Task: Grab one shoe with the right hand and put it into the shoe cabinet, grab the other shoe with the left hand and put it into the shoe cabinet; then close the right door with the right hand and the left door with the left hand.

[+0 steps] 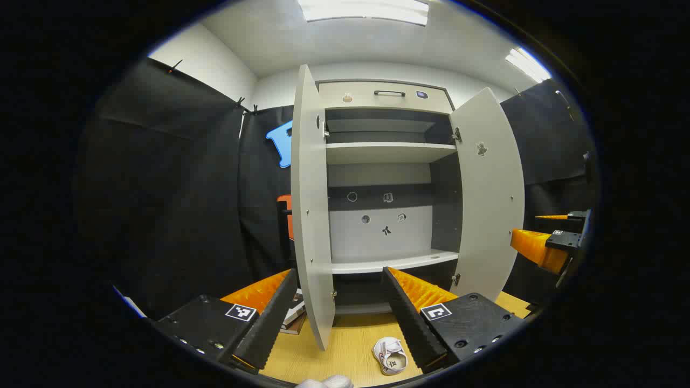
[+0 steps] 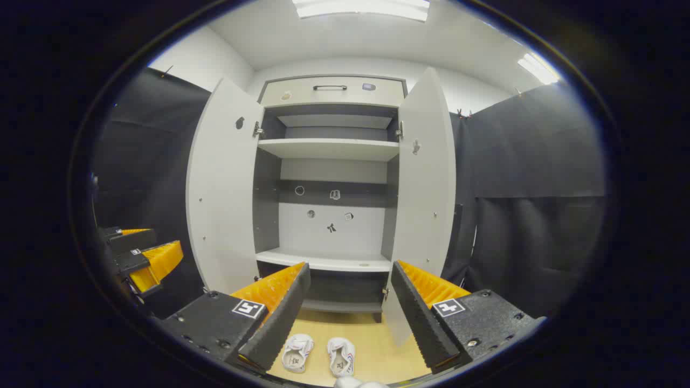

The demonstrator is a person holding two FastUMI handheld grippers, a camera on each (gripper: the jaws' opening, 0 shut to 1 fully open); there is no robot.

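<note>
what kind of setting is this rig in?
Likely a staged recording booth in an office-type room, not a home: black cloth walls, ceiling light panels, and a lone shoe cabinet with small white shoes on the floor.

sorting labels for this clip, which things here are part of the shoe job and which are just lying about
Part of the job:
- two white shoes on the wooden floor
- shoe cabinet, shelves bare
- left door and right door, both open
- left gripper and right gripper, both open

Lying about:
- books behind the left door
- top drawer
</note>
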